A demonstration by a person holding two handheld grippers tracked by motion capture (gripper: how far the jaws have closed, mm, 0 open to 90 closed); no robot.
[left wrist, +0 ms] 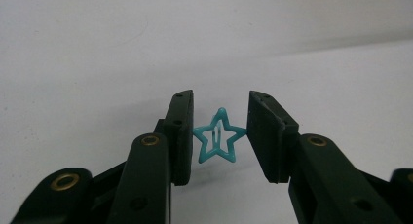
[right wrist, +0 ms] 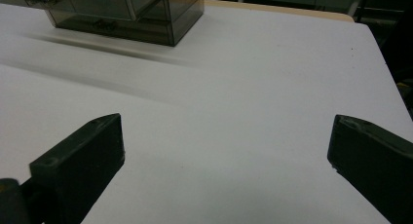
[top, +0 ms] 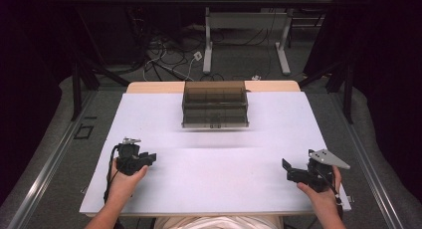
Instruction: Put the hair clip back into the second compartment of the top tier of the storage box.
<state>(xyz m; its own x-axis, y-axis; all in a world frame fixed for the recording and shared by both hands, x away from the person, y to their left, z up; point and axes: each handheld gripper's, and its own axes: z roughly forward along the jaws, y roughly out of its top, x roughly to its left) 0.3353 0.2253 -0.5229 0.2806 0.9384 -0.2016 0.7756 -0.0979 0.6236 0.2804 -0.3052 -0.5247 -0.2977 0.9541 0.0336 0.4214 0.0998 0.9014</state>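
Left gripper (left wrist: 218,136), at the 8 o'clock part of the white table (top: 219,179) in the high view, is clamped on a small turquoise star-shaped hair clip (left wrist: 218,138); both pads touch the star's side points, and the clip stands upright between them. Right gripper (right wrist: 224,151), at 4 o'clock, is released, jaws wide apart over bare tabletop. A smoky transparent drawer box (top: 215,104) sits at 12 o'clock, well apart from both grippers.
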